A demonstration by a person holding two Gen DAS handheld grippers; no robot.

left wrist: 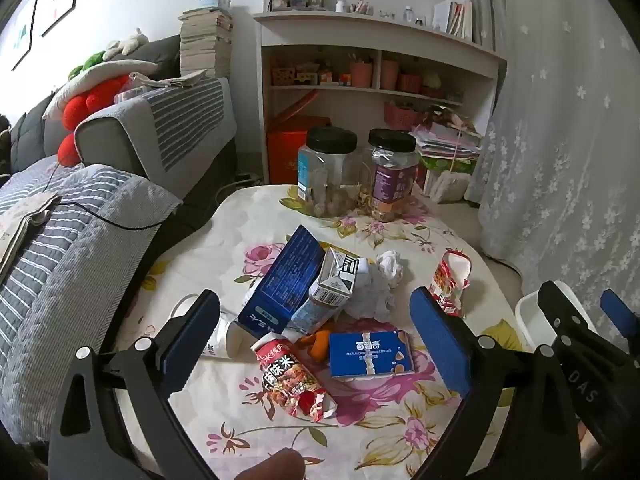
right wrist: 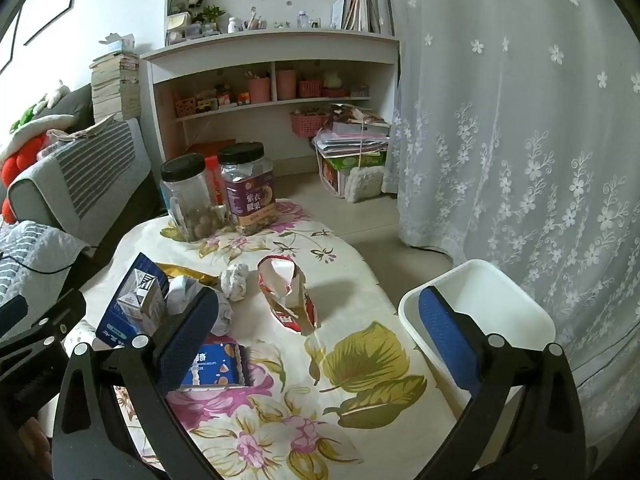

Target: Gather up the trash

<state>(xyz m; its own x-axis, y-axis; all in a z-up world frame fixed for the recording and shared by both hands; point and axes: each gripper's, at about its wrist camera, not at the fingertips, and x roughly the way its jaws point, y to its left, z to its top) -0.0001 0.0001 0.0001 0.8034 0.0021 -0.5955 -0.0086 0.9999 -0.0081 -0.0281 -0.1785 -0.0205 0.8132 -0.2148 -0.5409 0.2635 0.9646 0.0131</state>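
On the floral-cloth table (left wrist: 400, 432) stand two clear plastic jars with black lids, one blue-labelled (left wrist: 326, 172) and one purple-labelled (left wrist: 391, 174). Two blue cardboard boxes lie among the litter, one tall (left wrist: 280, 280) and one flat (left wrist: 370, 354). There is one grey-and-white milk carton (left wrist: 334, 280), two red printed snack wrappers (left wrist: 294, 380) (left wrist: 450, 280), two crumpled white paper balls (left wrist: 390, 266) (left wrist: 370, 296), and one white paper cup (left wrist: 220, 334) on its side. One white plastic bin (right wrist: 480, 300) sits beside the table.
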